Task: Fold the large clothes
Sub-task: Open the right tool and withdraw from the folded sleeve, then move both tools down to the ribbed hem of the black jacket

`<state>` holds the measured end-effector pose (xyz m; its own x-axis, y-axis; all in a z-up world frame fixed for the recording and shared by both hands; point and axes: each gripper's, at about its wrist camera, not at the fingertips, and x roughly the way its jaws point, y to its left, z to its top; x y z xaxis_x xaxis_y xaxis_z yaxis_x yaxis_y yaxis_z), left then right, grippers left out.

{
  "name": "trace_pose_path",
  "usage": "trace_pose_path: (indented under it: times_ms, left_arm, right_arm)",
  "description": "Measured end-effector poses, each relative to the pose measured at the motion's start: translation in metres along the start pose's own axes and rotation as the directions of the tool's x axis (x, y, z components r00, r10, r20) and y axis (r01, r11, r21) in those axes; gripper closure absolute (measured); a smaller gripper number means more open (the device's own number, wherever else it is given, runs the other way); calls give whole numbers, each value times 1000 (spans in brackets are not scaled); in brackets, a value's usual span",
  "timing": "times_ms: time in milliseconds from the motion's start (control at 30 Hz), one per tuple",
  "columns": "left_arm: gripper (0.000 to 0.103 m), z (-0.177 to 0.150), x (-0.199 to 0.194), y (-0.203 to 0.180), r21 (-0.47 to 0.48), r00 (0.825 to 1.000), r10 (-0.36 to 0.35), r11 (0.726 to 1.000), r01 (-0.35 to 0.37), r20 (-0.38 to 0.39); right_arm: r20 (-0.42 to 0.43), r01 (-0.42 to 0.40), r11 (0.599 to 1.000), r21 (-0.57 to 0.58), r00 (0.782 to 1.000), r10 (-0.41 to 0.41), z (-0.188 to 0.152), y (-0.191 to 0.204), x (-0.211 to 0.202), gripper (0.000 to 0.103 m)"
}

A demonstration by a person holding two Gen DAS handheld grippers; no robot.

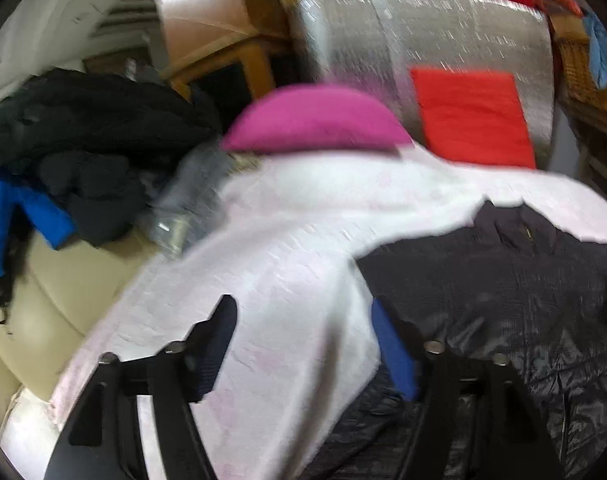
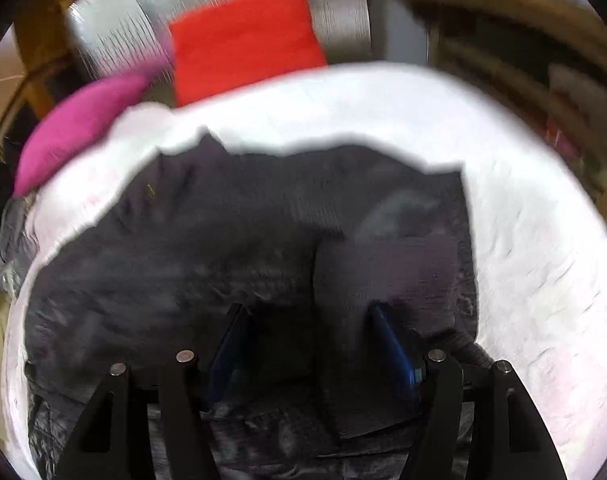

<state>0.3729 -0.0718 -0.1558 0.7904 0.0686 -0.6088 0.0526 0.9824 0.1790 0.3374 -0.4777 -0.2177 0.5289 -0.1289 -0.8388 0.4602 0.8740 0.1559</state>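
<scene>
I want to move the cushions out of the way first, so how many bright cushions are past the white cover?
2: a magenta cushion at the white cover's far left edge, and a red cushion leaning on the silver mat to its right. Others may be hidden.

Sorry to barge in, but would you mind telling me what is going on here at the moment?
A person holding a gripper in each hand is folding a dark quilted jacket spread on a white quilted cover. Both the left gripper and the right gripper have their jaws open and hold nothing; the right one is over the jacket, the left at its edge. A magenta cushion, a red cloth and a pile of dark clothes lie further off. The frames are motion-blurred.
</scene>
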Motion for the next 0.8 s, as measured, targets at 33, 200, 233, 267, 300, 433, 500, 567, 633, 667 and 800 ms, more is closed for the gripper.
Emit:
trace_pose_path:
  times_ms: [33,200,233,267,300,433,500,567,633,667,800]
  left_arm:
    - [32,-2,13,-7,12,999,-30,999,30,-46]
    - [32,-14,77,-39,39,957,-136,988,151,-257]
    - [32,-16,85,-45,53,954,-129,988,148,-270]
    - [32,-17,88,-48,56,953,-122,988,143,-276]
    - [32,-17,91,-51,56,952,-120,988,141,-282]
    - [31,-19,93,-64,119,953,-81,986,120,-292]
    - [31,-19,90,-64,133,955,-64,985,107,-291]
    - [31,-15,82,-59,103,951,-89,987,124,-298]
    - [31,-13,68,-49,69,952,-121,987,146,-280]
    - [31,-13,64,-43,61,955,-127,987,148,-267]
    - [31,-15,37,-33,85,972,-125,986,144,-201]
  right_arm:
    - [12,0,1000,-8,1000,0,1,0,-1,35]
    - [68,-59,997,46,996,56,8,-14,-24,35]
    - [86,-59,996,60,995,54,10,-18,-27,35]
    - [96,-62,995,72,994,55,11,-23,-29,35]
    - [92,-73,993,88,994,65,12,-29,-28,35]
    - [-11,-82,993,89,996,83,10,-37,-3,36]
    - [-9,-82,994,72,997,83,7,-38,-4,36]
    - [5,-89,993,84,996,89,6,-40,-12,36]
    - [35,-125,988,95,992,123,4,-43,-28,36]
    - [45,-149,985,88,988,145,3,-43,-36,36]
    - [52,-167,986,24,985,165,-12,-35,-57,36]
